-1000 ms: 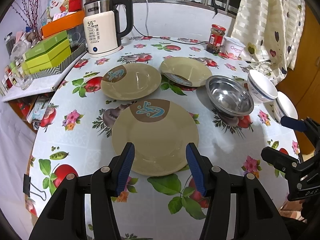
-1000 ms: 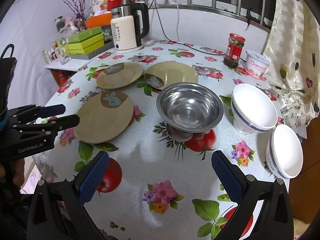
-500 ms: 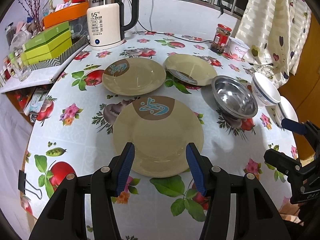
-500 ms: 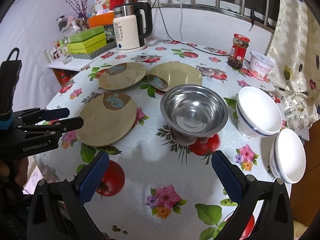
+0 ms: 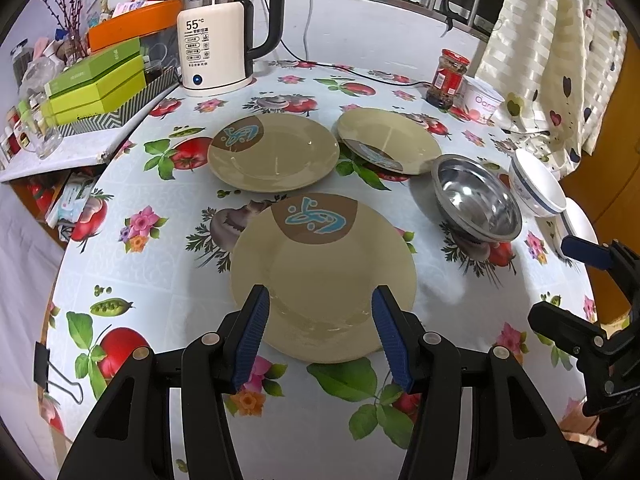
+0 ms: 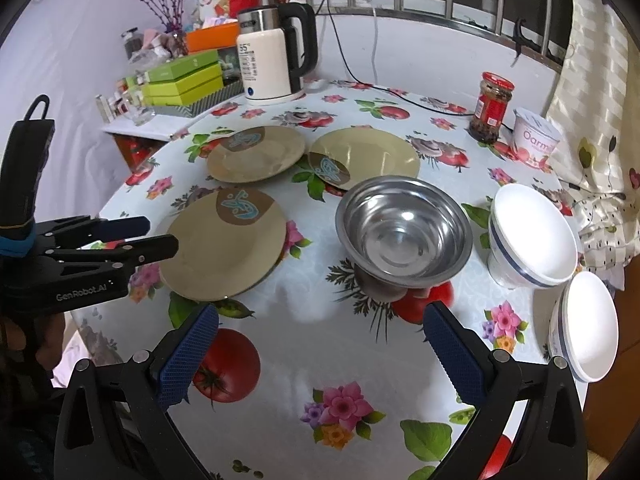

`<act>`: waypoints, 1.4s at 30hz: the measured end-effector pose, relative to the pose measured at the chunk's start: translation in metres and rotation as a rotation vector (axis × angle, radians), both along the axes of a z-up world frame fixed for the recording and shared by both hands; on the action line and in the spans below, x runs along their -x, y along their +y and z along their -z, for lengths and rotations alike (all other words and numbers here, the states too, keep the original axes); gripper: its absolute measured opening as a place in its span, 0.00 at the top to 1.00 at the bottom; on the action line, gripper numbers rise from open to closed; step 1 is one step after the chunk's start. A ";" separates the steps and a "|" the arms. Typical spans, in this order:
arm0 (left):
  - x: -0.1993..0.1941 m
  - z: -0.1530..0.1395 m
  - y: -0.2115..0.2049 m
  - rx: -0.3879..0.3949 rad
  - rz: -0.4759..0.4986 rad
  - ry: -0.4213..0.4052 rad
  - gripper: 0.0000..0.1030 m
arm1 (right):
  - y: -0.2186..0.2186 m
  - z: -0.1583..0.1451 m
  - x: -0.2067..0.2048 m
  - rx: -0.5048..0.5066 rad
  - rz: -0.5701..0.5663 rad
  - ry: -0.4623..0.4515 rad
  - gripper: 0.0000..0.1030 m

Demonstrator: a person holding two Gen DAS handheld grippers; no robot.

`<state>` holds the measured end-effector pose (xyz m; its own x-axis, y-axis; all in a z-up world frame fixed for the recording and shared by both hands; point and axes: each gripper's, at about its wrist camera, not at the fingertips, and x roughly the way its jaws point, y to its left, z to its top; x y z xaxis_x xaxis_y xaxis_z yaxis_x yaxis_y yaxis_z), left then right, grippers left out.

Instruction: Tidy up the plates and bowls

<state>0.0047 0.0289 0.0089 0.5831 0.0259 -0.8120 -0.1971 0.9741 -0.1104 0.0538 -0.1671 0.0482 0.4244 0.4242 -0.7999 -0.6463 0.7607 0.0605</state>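
Three tan plates with brown-and-blue marks lie on the round table: a near one (image 5: 324,276) (image 6: 226,246), a far-left one (image 5: 274,152) (image 6: 256,154) and a far-right one (image 5: 388,140) (image 6: 366,156). A steel bowl (image 5: 476,196) (image 6: 404,230) stands right of them, then a white blue-rimmed bowl (image 5: 538,188) (image 6: 532,236) and a second white bowl (image 6: 586,326) at the table's right edge. My left gripper (image 5: 320,320) (image 6: 154,234) is open and empty, its fingers over the near plate's front rim. My right gripper (image 6: 320,336) (image 5: 560,280) is open and empty, in front of the steel bowl.
A white electric kettle (image 5: 218,40) (image 6: 270,64) with its cord stands at the back. Green boxes (image 5: 96,84) lie on a side shelf at the left. A red-lidded jar (image 6: 492,106) and a yoghurt tub (image 6: 536,142) stand at the back right, by a curtain (image 5: 556,52).
Both grippers have moved slightly forward over the table, so the plates and bowls look a little nearer. Both stay open and nothing on the table has moved.
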 end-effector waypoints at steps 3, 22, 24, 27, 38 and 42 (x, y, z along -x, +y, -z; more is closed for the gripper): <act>-0.001 0.000 0.001 0.002 -0.002 0.000 0.47 | 0.002 0.000 -0.001 0.003 -0.007 0.002 0.00; -0.009 0.008 0.020 0.069 -0.031 0.007 0.47 | 0.016 0.001 -0.011 0.004 -0.023 -0.003 0.00; -0.010 0.008 0.023 0.078 -0.039 0.005 0.47 | 0.020 0.001 -0.015 -0.003 -0.024 0.000 0.00; -0.012 0.009 0.029 0.097 -0.049 0.001 0.47 | 0.024 0.000 -0.020 -0.008 -0.025 0.010 0.00; -0.024 0.008 0.048 0.128 -0.068 -0.020 0.47 | 0.051 -0.002 -0.037 -0.022 -0.056 0.012 0.03; -0.030 0.007 0.056 0.134 -0.076 -0.027 0.47 | 0.061 -0.001 -0.049 -0.031 -0.054 0.029 0.08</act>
